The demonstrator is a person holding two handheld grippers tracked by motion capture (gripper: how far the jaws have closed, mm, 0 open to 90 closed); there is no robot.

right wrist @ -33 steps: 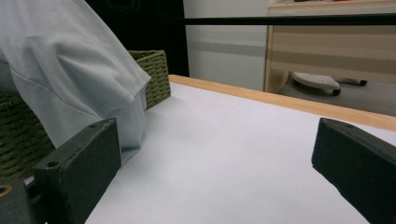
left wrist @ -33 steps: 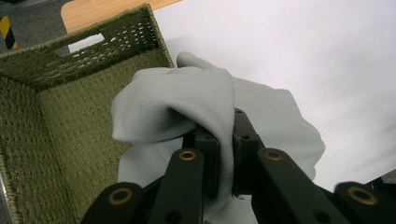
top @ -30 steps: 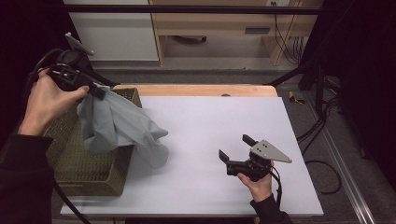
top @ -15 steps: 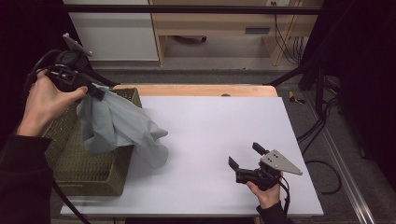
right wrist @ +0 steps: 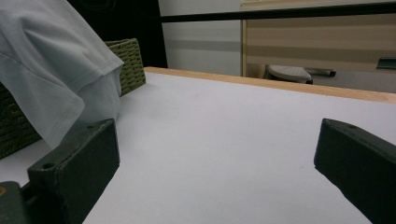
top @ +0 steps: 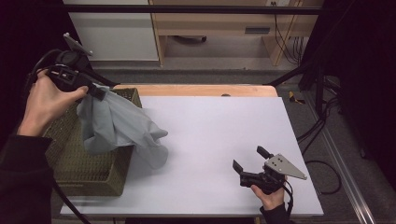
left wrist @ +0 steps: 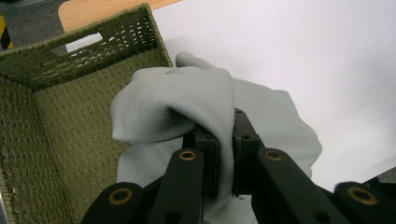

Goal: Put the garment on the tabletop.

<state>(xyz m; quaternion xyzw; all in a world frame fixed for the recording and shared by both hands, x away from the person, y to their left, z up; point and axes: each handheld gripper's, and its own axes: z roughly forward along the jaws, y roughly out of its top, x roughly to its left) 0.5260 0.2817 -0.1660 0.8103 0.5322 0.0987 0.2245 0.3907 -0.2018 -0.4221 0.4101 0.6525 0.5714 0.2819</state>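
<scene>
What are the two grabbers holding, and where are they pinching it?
The left gripper pinches the grey cloth by a bunched fold at its top, so it hangs over the basket. The right gripper is open and holds nothing.

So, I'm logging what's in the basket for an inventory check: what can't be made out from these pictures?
- Basket floor: high view, draped grey cloth hides it.
- Basket's near end: left gripper view, cut by the edge.
- Cloth's top: right gripper view, cut by the edge.
</scene>
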